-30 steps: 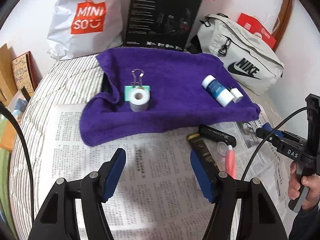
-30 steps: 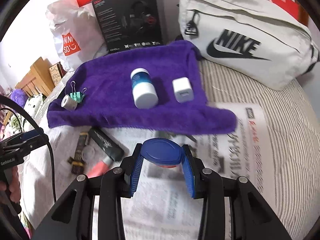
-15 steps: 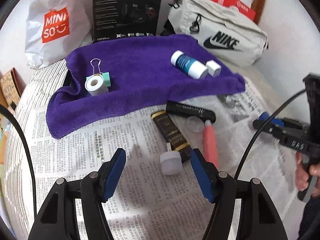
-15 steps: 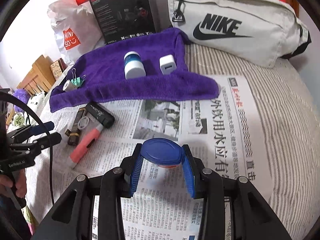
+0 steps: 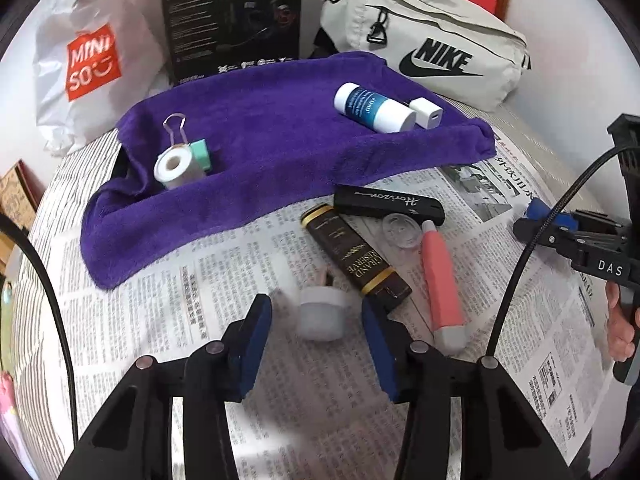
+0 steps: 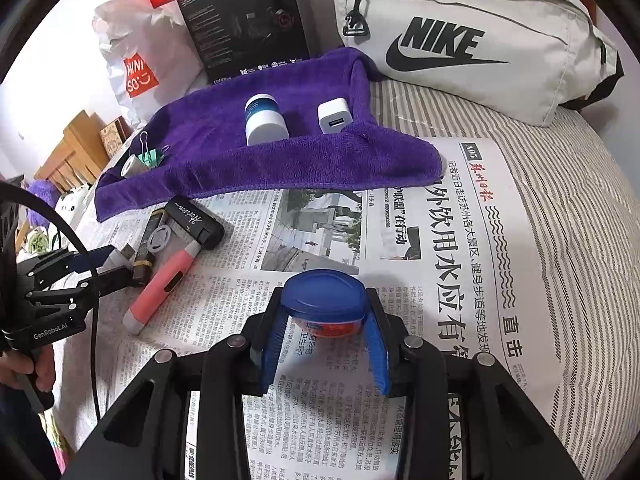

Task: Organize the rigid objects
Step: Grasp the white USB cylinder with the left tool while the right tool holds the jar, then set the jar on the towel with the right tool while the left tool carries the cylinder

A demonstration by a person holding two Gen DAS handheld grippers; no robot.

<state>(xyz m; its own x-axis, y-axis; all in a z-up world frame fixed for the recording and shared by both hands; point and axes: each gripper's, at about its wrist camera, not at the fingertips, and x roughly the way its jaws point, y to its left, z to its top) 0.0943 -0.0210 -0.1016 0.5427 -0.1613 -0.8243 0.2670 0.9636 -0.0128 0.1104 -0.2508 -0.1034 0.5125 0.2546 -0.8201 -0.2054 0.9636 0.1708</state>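
Observation:
My left gripper (image 5: pixel 316 320) hovers low over the newspaper (image 5: pixel 168 320) with its jaws closing. A small white cap-shaped piece (image 5: pixel 321 312) lies between the blue pads, with a gap showing on each side. Just beyond lie a brown-and-gold tube (image 5: pixel 354 256), a pink pen-like stick (image 5: pixel 440 280), a clear round lid (image 5: pixel 401 232) and a black case (image 5: pixel 388 202). My right gripper (image 6: pixel 324 312) is shut on a round tin with a blue lid (image 6: pixel 322 298) and a red label. A purple towel (image 5: pixel 280 128) holds a tape roll (image 5: pixel 174 168), a green binder clip (image 5: pixel 200 154), a blue-and-white bottle (image 5: pixel 372 108) and a white charger (image 5: pixel 427 112).
The newspaper covers a striped bed (image 6: pixel 560 208). Behind the towel stand a white shopping bag (image 5: pixel 88 60), a black box (image 5: pixel 232 16) and a grey waist bag (image 5: pixel 424 52). A person's hand (image 5: pixel 620 332) holds the right gripper at the right edge of the left wrist view.
The left gripper came forward and down over the white piece and its jaws narrowed around it. The right gripper drew back from the towel with the tin still held.

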